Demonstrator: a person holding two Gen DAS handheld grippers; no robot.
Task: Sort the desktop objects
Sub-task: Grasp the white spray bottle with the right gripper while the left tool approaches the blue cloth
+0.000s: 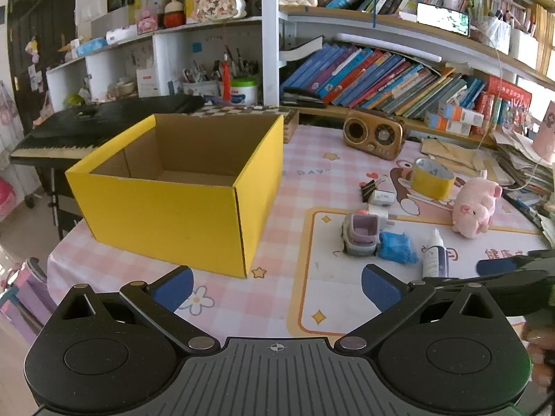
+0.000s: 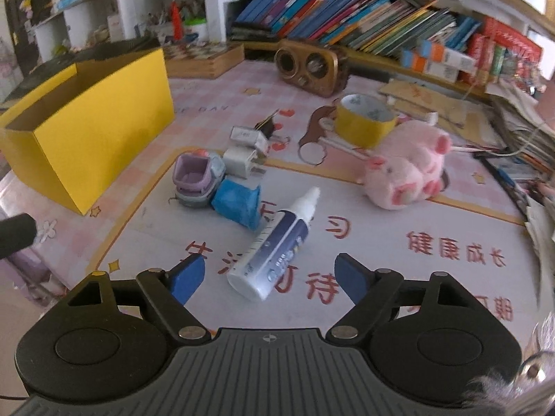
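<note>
The right tool (image 2: 269, 275) is spread wide around the white spray bottle (image 2: 274, 249) lying on the worktop (image 2: 399, 215), pads clear of it. The left tool (image 1: 277, 286) is released, empty, near the yellow box (image 1: 166, 208).
</note>
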